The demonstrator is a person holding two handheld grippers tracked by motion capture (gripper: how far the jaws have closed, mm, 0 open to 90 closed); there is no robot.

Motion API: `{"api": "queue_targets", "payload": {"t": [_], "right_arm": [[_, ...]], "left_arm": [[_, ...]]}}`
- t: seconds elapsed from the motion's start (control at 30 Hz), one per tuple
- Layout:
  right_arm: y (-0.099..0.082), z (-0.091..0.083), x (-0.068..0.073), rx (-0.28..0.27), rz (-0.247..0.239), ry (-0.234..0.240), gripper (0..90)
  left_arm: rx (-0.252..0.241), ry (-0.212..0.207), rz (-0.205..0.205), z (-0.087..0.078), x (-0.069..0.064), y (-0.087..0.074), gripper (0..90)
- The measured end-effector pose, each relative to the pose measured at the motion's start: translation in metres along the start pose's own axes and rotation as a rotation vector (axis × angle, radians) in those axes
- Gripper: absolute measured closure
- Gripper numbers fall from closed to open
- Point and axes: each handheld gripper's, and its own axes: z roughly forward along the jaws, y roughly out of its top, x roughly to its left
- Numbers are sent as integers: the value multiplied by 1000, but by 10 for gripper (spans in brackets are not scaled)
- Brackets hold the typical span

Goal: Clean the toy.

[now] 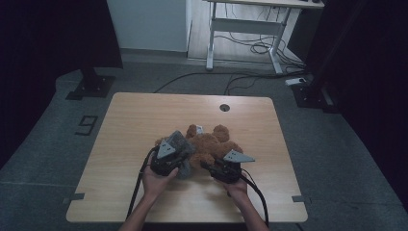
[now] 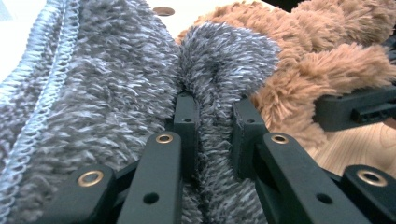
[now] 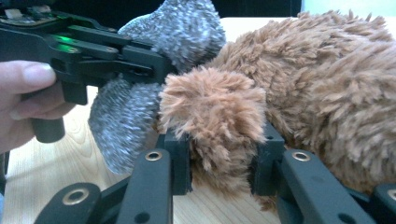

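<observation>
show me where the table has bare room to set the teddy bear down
Bare table lies left of the grey cloth, behind the teddy bear toward the round hole, and at the right edge. The near middle is crowded with both hands.

In the high view, the left gripper (image 1: 174,155) covers the near part of a grey fuzzy garment (image 1: 179,144), so its shape cannot be told. The brown teddy bear (image 1: 210,143) lies partly behind both tools; its face cannot be made out. In the left gripper view, the garment runs past the left and bottom edges. In the right gripper view, the bear's body is cut off at the right edge, and the limb between the jaws hides its own far side.
</observation>
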Motion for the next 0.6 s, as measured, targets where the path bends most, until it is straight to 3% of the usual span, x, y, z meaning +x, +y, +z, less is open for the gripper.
{"api": "queue_targets", "payload": {"t": [0.23,0.37,0.43,0.5,0.53,0.57,0.6], "right_arm": [[-1,0,-1,-5,5,-3,670],[-1,1,-1,-6,7,-3,670],[-2,1,-1,-7,10,-4,670],[-2,1,-1,-8,11,-4,670],[-2,1,-1,-9,11,-5,670],[-2,1,-2,-10,9,-4,670],[-1,0,-2,-8,10,-2,670]], "left_arm": [[-41,67,-18,-31,18,-9,753],[-47,109,-69,-43,36,-25,753],[-22,150,-104,-45,50,-37,752],[-7,157,-156,-48,63,-46,752],[-15,123,-205,-50,70,-52,752],[-14,117,-220,-50,72,-55,752],[-2,139,-205,-50,72,-56,752]]}}
